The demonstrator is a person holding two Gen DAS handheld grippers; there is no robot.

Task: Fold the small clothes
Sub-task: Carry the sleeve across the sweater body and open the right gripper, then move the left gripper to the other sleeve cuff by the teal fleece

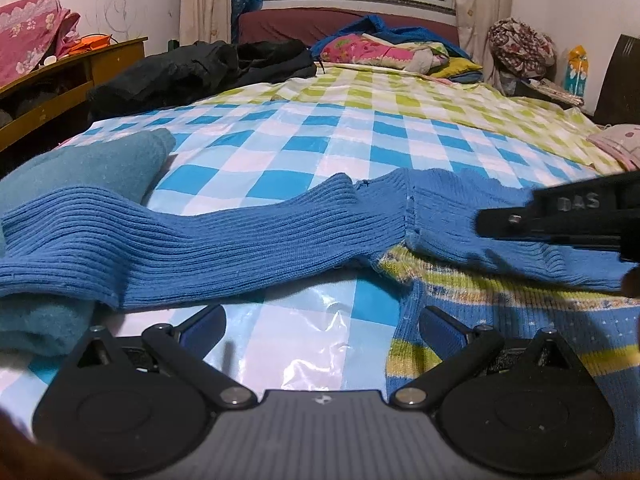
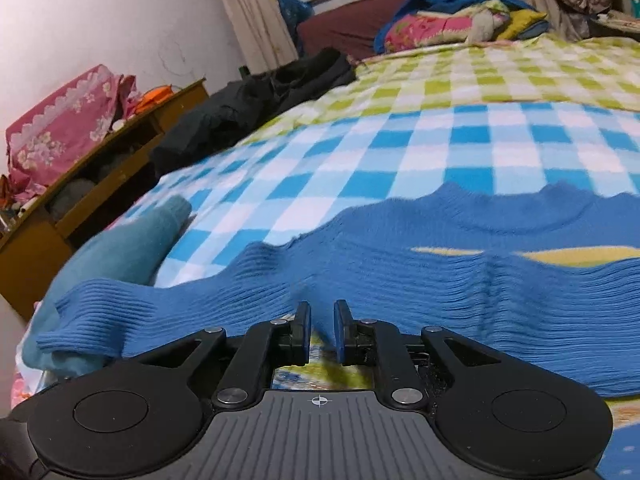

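A blue ribbed knit sweater (image 1: pixel 240 248) with a yellow, green and blue patterned body (image 1: pixel 500 320) lies on the checked bed cover. One sleeve stretches left onto a folded teal garment (image 1: pixel 92 164). My left gripper (image 1: pixel 322 316) hovers open and wide just before the sweater's near edge, with nothing between its fingers. My right gripper (image 1: pixel 486 222) reaches in from the right over the sweater's upper part. In the right wrist view the right gripper (image 2: pixel 322 322) has its pads a narrow gap apart, low over the sweater (image 2: pixel 440 272), not pressing on the fabric. The teal garment (image 2: pixel 120 248) is at the left.
The blue and white checked plastic sheet (image 1: pixel 320 136) covers the near bed, with green checks beyond. A black clothing pile (image 1: pixel 192 72) lies at the far left edge and a wooden shelf (image 1: pixel 60 80) stands beside it. Bedding (image 1: pixel 380 48) is heaped at the headboard. A pink item (image 1: pixel 616 140) lies at the right.
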